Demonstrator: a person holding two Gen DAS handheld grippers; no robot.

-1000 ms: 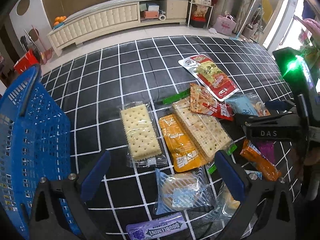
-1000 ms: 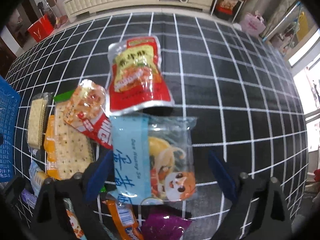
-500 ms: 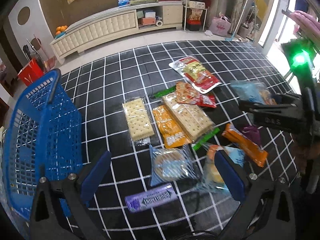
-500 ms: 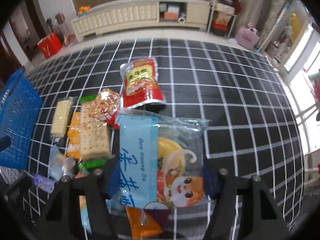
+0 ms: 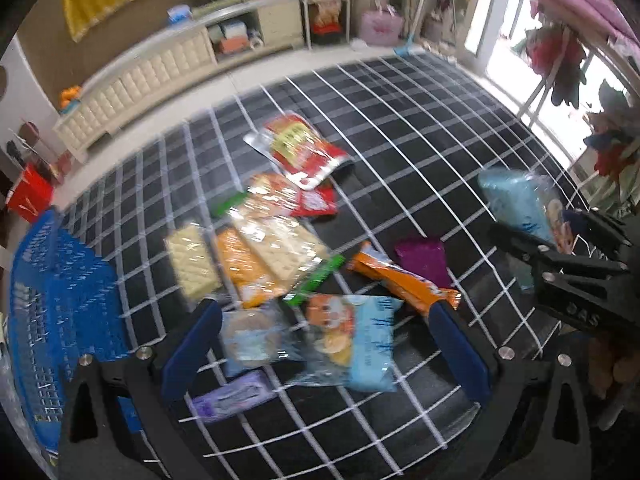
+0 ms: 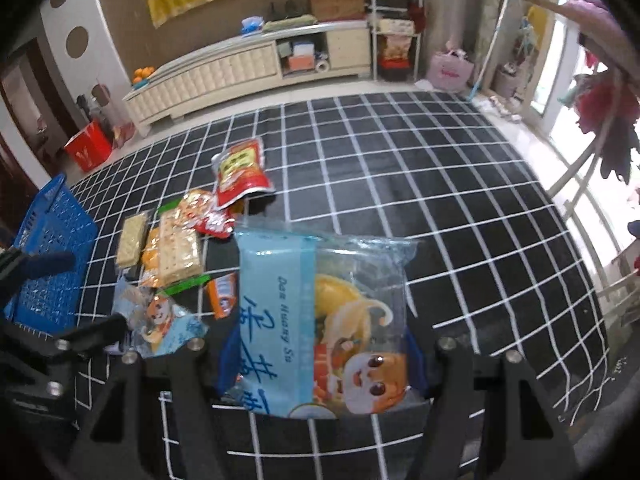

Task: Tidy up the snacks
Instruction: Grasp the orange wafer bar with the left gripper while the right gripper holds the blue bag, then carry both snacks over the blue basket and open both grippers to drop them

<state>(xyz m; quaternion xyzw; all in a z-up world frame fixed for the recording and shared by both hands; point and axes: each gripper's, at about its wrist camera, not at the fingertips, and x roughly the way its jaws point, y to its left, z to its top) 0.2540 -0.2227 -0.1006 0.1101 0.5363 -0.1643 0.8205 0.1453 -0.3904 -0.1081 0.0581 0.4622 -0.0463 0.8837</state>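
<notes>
Right gripper (image 6: 320,360) raised well above the checked black mat (image 6: 440,200), fingers closed onto the lower part of a light-blue cartoon snack bag (image 6: 320,312), bag standing up between them and clear of the floor. Left gripper (image 5: 324,344) held lower, angled down at the snack pile, blue pads spread wide with nothing between them. Directly ahead of it, a second light-blue bag (image 5: 352,340) and a round biscuit pack (image 5: 252,336) flat on the mat. Blue basket (image 5: 52,320) off at the left edge, beside the pile.
</notes>
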